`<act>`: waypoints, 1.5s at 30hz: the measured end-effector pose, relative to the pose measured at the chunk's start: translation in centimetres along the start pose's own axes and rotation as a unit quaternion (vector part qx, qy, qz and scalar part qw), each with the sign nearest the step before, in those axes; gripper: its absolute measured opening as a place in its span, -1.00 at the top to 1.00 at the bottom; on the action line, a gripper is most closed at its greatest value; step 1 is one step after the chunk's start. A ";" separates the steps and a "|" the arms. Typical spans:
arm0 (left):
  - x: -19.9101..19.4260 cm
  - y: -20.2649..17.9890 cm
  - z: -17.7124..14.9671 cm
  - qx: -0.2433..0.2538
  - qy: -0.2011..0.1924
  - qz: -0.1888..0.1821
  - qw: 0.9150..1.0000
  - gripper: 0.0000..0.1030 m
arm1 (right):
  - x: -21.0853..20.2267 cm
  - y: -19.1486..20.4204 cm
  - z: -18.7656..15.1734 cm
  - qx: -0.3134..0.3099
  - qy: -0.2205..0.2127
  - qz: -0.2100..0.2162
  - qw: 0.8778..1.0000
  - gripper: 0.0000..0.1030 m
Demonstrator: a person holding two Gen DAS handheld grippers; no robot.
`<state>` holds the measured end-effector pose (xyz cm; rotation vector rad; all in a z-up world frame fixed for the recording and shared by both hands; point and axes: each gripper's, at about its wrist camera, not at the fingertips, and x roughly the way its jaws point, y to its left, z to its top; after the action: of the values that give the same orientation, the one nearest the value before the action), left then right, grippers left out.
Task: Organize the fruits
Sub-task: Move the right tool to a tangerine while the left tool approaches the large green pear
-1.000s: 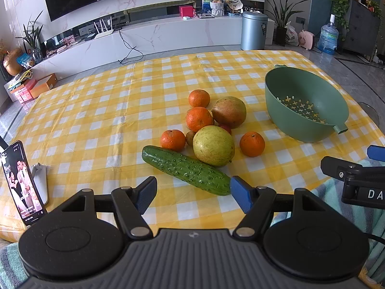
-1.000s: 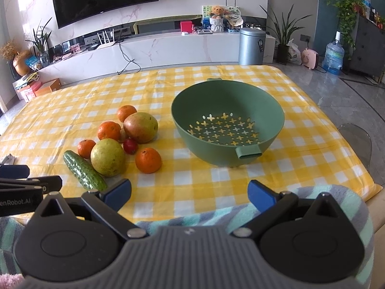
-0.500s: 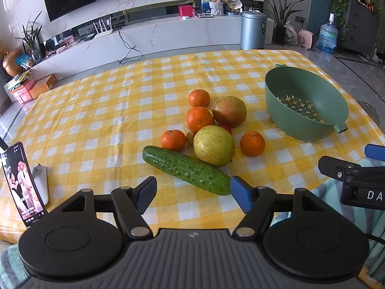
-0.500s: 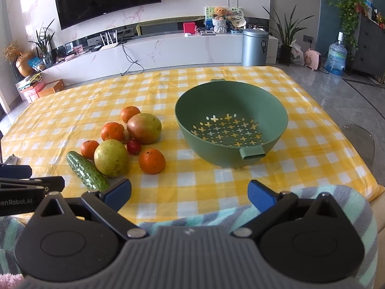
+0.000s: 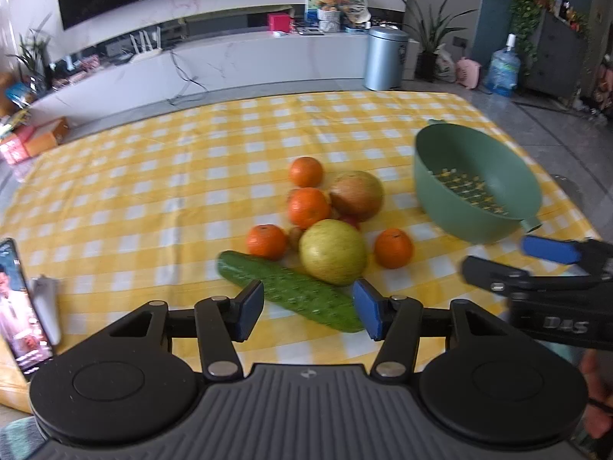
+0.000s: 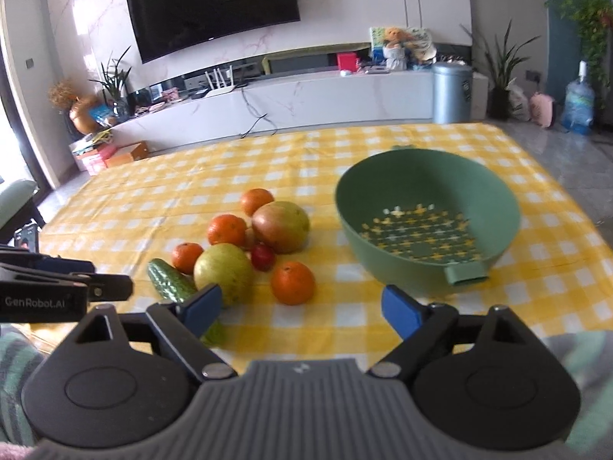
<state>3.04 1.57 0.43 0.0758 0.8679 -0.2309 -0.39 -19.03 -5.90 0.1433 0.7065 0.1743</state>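
On the yellow-and-white checked tablecloth (image 5: 161, 176) the fruit is sitting in one cluster — four small oranges around a yellow-green round apple (image 5: 332, 252) and a reddish-green mango (image 5: 357, 194), with a bumpy dark green cucumber (image 5: 291, 291) lying at the near edge. You are holding your left gripper (image 5: 308, 308) above the cucumber, jaws closing, gripping nothing. Your right gripper (image 6: 302, 304) is closing too — nothing held — near the empty green plastic colander (image 6: 427, 226) to the right.
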 end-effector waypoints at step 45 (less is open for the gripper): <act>11.6 -1.6 3.8 -0.049 0.125 0.006 0.991 -0.56 | 13.3 0.5 0.2 -0.026 0.111 0.014 0.993 0.19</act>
<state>12.75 -2.56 -5.96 0.0182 1.1258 -0.1696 9.63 -15.81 -14.08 0.0850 0.9205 0.2374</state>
